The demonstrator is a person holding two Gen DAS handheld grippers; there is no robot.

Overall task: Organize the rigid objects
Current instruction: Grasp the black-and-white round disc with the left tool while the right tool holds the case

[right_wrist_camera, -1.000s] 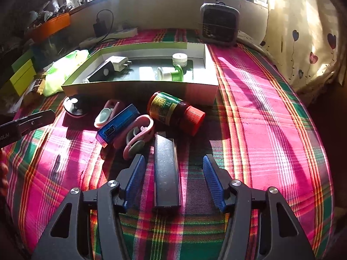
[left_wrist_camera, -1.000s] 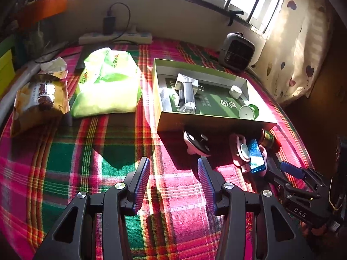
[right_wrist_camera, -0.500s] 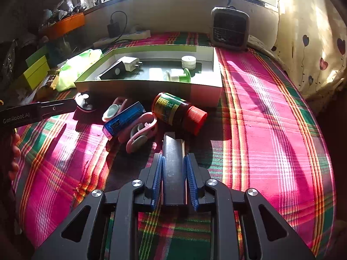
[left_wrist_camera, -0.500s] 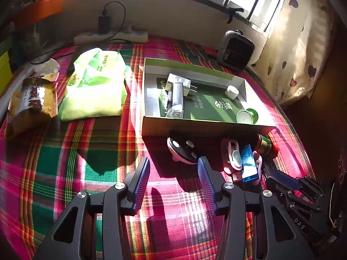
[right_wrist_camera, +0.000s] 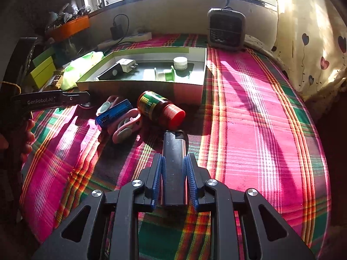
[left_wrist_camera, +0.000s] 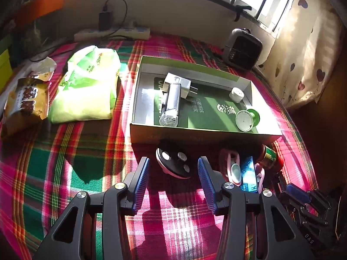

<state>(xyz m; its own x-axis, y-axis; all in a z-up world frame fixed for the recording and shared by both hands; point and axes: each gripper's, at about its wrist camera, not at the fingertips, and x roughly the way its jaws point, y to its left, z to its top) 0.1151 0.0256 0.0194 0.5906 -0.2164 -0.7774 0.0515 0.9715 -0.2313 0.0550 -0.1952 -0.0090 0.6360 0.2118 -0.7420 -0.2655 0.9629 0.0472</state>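
Black bar (right_wrist_camera: 174,166), long flat rigid piece, lies lengthwise on the plaid tablecloth (right_wrist_camera: 260,130), clamped between my right gripper (right_wrist_camera: 174,181) pads, both blue pads pressed on its long sides. Far end of the bar sits just short of the brown bottle (right_wrist_camera: 159,108) with red cap, lying on its side. Left of the bottle: blue box-shaped gadget (right_wrist_camera: 113,113) resting over pink clip things (right_wrist_camera: 125,127), all bunched just in front of the shallow green-rimmed box (right_wrist_camera: 138,84).

Box holds a white plug adapter (left_wrist_camera: 177,83), a silver-black tube-like item (left_wrist_camera: 171,106) leaning against it, a small white cap (left_wrist_camera: 236,94), and a green spool (left_wrist_camera: 247,119) near the front right corner.

My left gripper (left_wrist_camera: 173,175) hangs spread wide, nothing held, pads either side of a round black-faced disc (left_wrist_camera: 175,162) that lies on the cloth just before the box's front wall.

Farther out: green plastic bag (left_wrist_camera: 86,88), snack packet (left_wrist_camera: 23,106), small heater (right_wrist_camera: 226,29) by the wall, power strip (left_wrist_camera: 112,33).
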